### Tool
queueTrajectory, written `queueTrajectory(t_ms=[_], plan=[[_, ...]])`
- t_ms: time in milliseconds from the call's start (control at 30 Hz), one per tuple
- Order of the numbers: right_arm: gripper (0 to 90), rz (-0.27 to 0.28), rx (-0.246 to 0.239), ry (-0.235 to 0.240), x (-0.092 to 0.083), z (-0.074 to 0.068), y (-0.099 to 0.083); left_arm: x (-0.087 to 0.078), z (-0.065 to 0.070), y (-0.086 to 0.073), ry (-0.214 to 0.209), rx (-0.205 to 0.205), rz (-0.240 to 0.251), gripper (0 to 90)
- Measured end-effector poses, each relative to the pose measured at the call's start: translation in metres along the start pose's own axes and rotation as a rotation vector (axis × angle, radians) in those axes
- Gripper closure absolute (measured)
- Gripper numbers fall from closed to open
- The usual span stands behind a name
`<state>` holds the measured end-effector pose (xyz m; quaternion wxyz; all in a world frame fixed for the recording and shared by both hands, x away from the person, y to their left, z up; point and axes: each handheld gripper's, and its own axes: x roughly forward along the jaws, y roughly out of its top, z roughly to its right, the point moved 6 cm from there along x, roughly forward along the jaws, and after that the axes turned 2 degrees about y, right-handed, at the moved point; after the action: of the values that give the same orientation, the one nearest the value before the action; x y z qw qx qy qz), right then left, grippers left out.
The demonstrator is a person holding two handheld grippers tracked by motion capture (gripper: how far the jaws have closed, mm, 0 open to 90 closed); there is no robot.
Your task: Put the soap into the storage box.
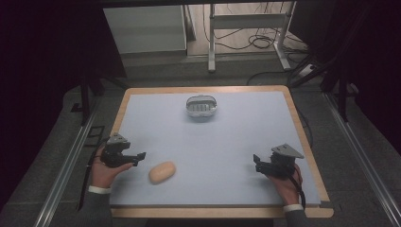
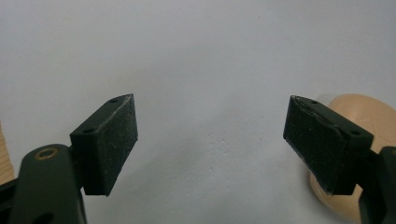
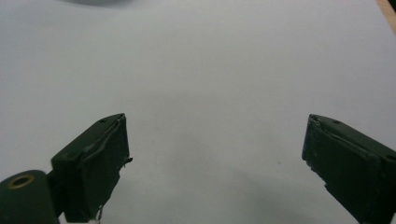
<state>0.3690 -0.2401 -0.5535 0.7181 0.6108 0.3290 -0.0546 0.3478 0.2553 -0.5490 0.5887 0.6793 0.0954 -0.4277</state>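
Observation:
A tan oval bar of soap (image 1: 162, 172) lies on the pale blue mat (image 1: 222, 142) near the front left. My left gripper (image 1: 140, 157) rests just left of it, jaws wide open and empty. In the left gripper view the soap (image 2: 373, 112) peeks out behind the right pad (image 2: 317, 144), outside the gap of my left gripper (image 2: 210, 142). A small grey soap dish (image 1: 201, 106) stands at the back middle of the mat. Near the front right, my right gripper (image 1: 257, 163) is held low, open, with bare mat between its jaws (image 3: 215, 161).
The mat covers a wooden table (image 1: 312, 146) whose rim shows on all sides. Beyond the far edge are a white cabinet (image 1: 146, 28), a metal stand (image 1: 246, 33) and cables on the floor. Metal rails (image 1: 66, 161) run along both sides.

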Motion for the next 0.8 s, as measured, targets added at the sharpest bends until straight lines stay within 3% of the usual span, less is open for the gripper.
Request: queueTrajectory(t_ms=[233,400,500,633,800], plan=[[8.2,-0.005,-0.003,0.012,0.0005,0.0062,-0.0062,0.0003,0.0012,-0.0005,0.006,0.008,-0.006,17.9],[7.8,-0.001,0.021,0.032,-0.0016,0.0089,-0.0079,-0.0031,0.0049,0.0009,-0.010,0.015,0.001,18.3],[7.8,-0.003,0.004,0.039,-0.0015,0.0075,-0.0082,-0.0042,0.0058,0.0010,-0.018,0.016,-0.001,19.0],[7.8,-0.005,-0.011,0.028,-0.0013,0.0062,-0.0084,-0.0035,0.0072,0.0006,-0.029,0.020,-0.010,19.3],[7.9,0.000,0.007,0.023,-0.0015,0.0078,-0.0085,-0.0086,0.0077,0.0033,-0.045,0.017,0.005,19.3]])
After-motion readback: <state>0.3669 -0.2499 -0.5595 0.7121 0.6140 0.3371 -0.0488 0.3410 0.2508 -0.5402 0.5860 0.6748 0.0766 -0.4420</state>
